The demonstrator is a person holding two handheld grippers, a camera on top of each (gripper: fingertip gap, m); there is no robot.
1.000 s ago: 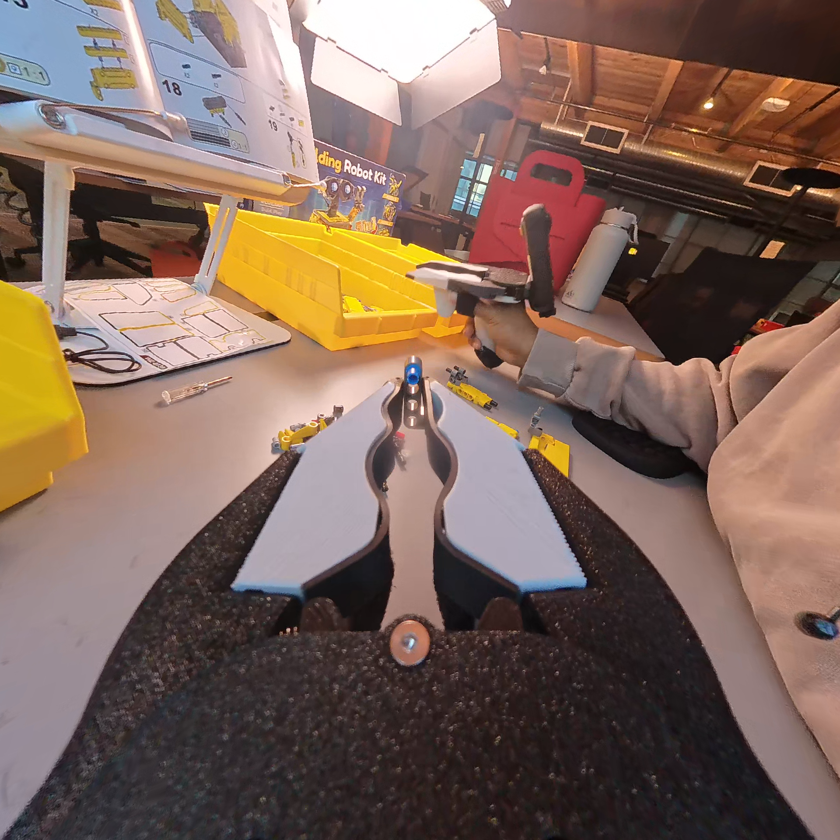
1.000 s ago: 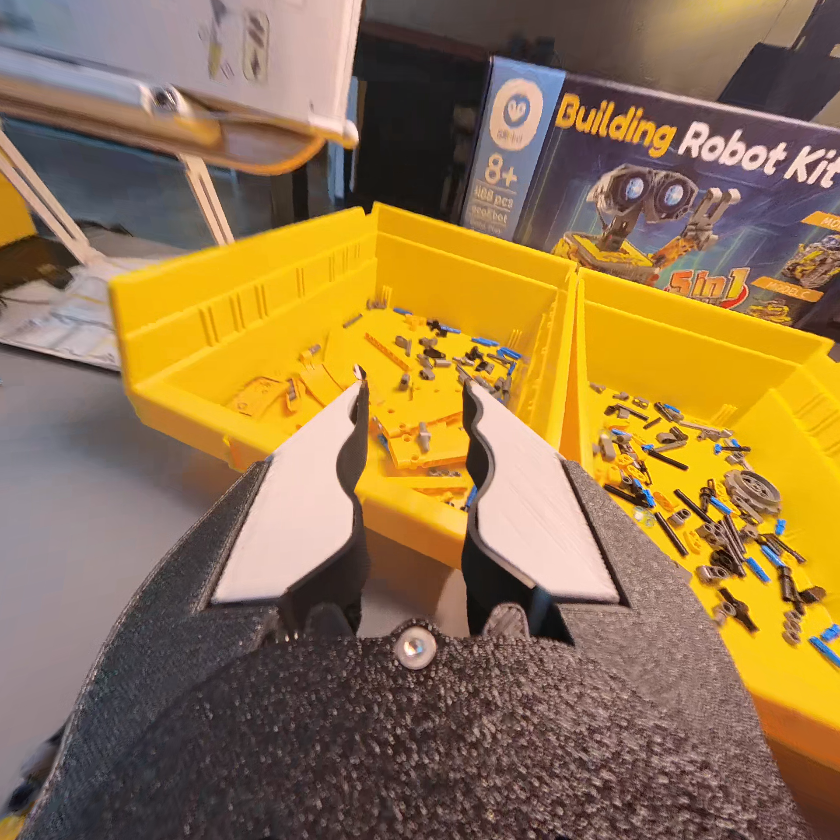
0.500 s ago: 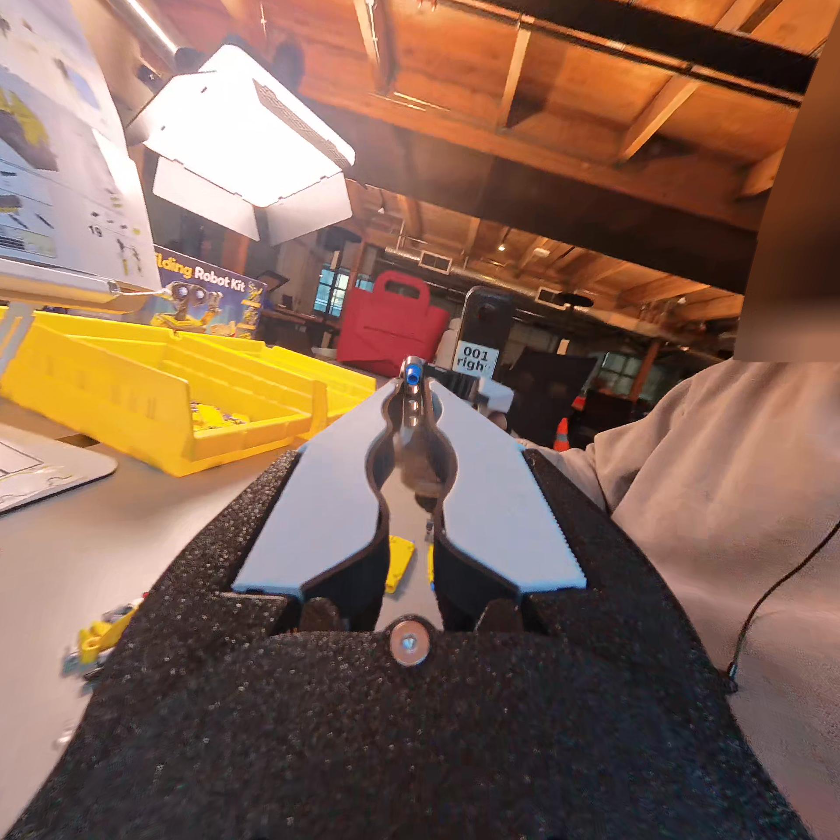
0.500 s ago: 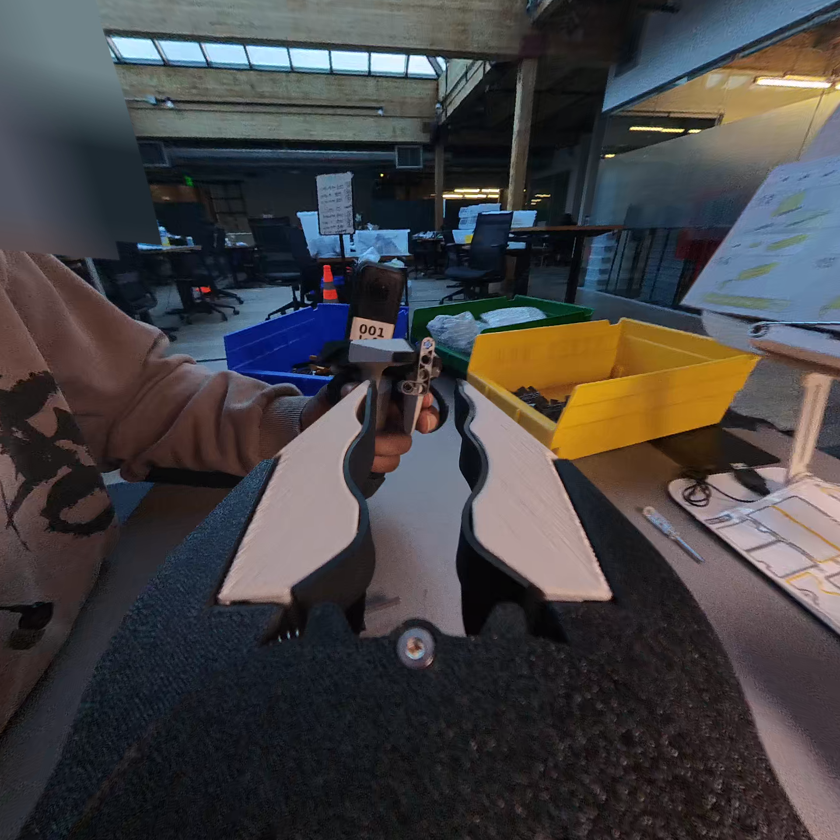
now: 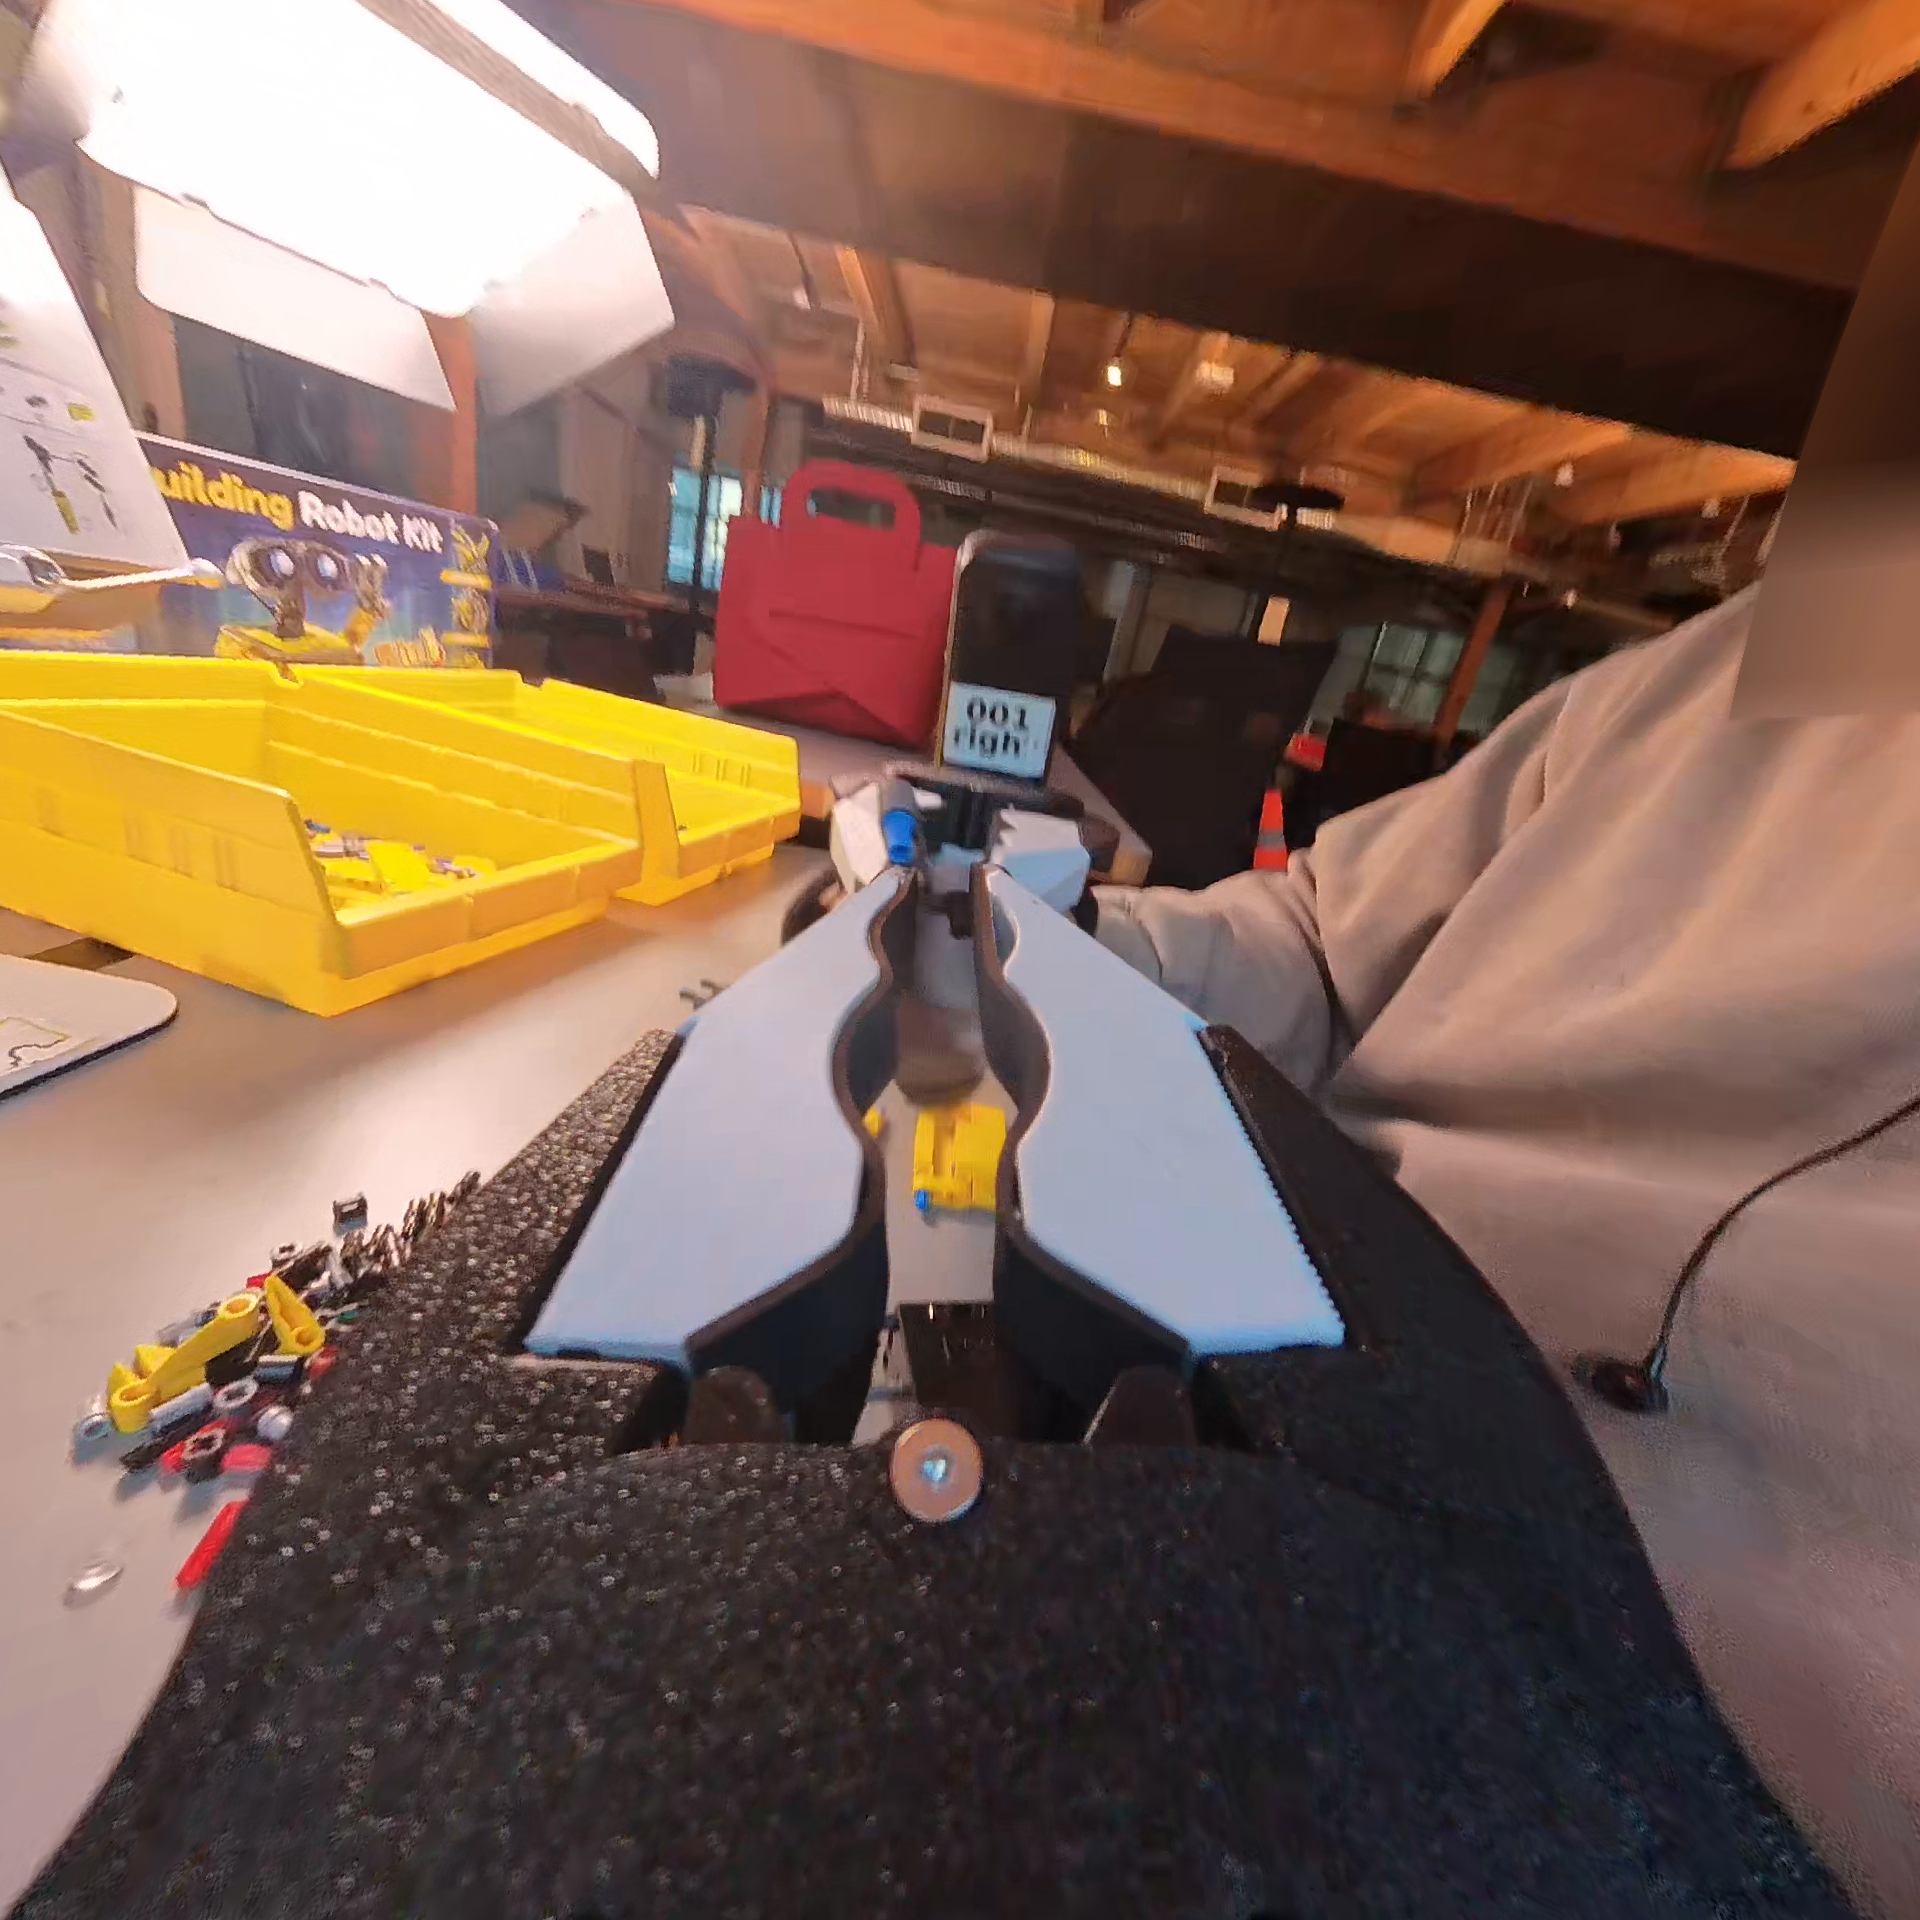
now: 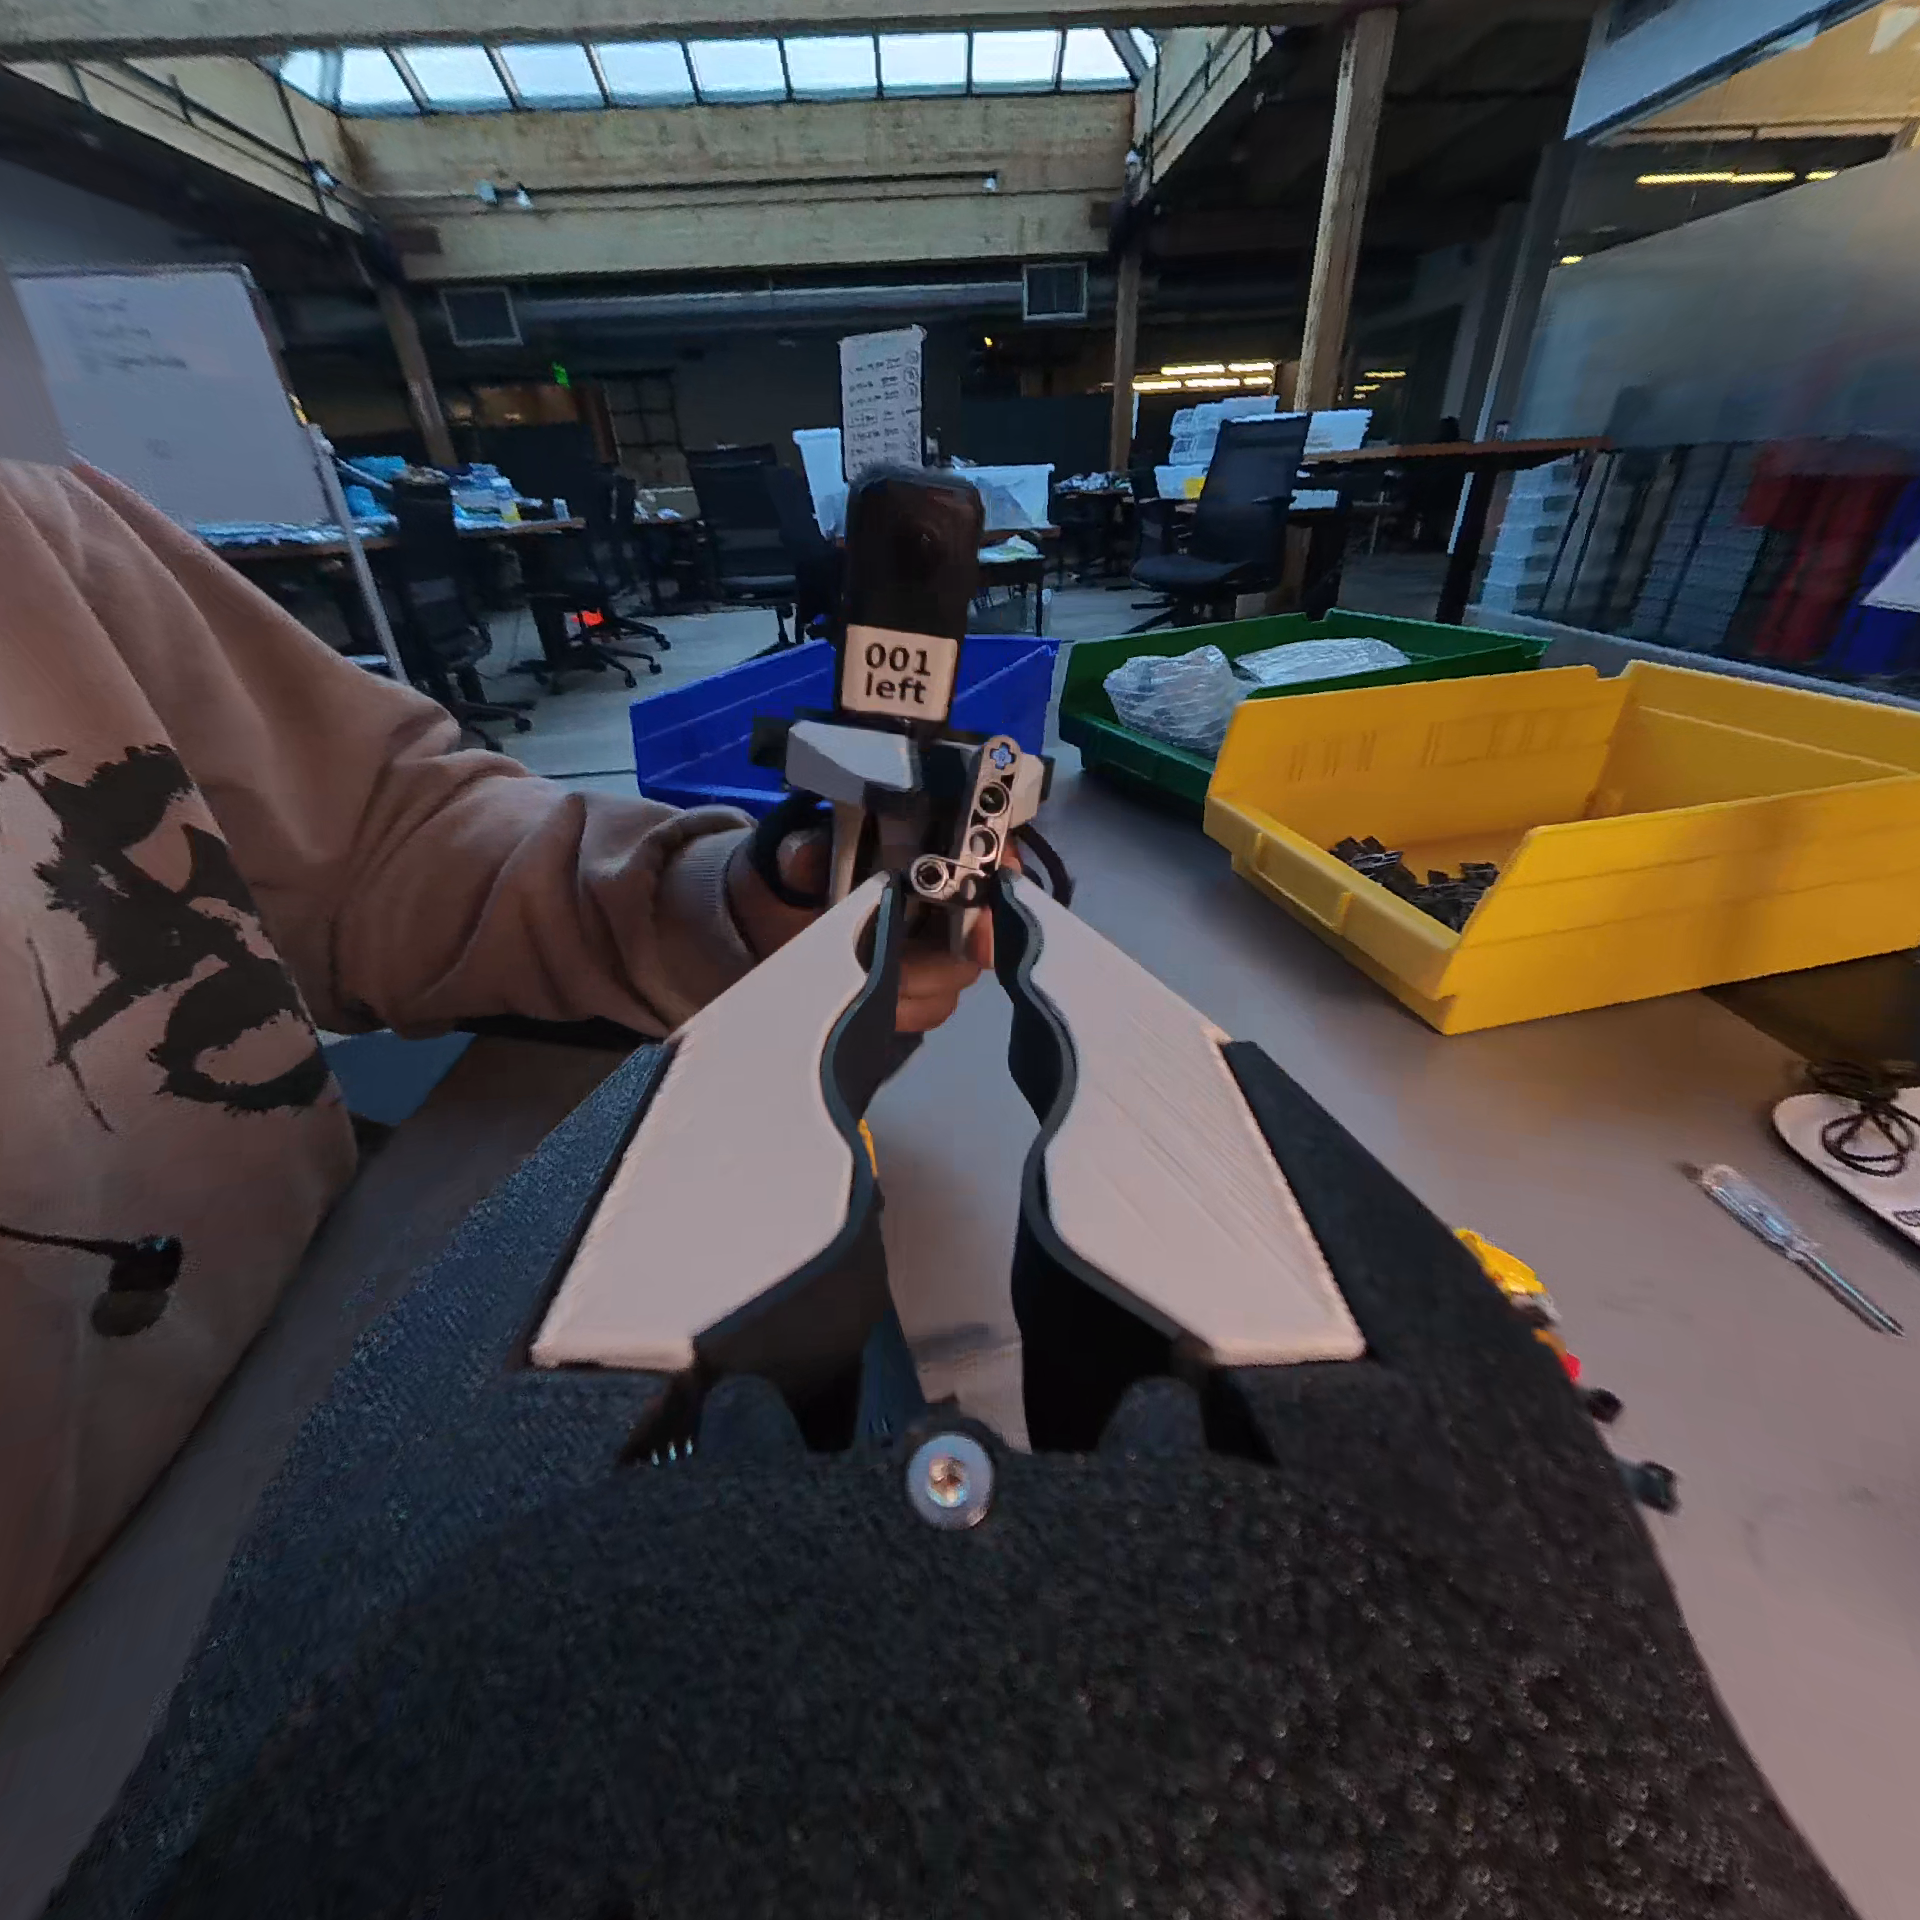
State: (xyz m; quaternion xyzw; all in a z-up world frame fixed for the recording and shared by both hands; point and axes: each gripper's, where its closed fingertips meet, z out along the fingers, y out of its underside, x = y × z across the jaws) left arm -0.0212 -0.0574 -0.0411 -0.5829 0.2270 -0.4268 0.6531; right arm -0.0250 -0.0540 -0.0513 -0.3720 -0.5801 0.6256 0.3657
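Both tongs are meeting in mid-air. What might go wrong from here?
1. The right tongs stand open around the lower end of the grey beam, which the left tongs pinch. Closing askew might twist it loose.
2. If dropped, it could land among the loose parts on the table.

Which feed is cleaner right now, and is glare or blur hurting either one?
Left wrist view: the lamp panel blows out the top left and the whole frame is smeared, including the loose parts. Right wrist view: sharper and evenly lit, the grey beam at the left gripper reads crisply; edges bow from the wide lens.
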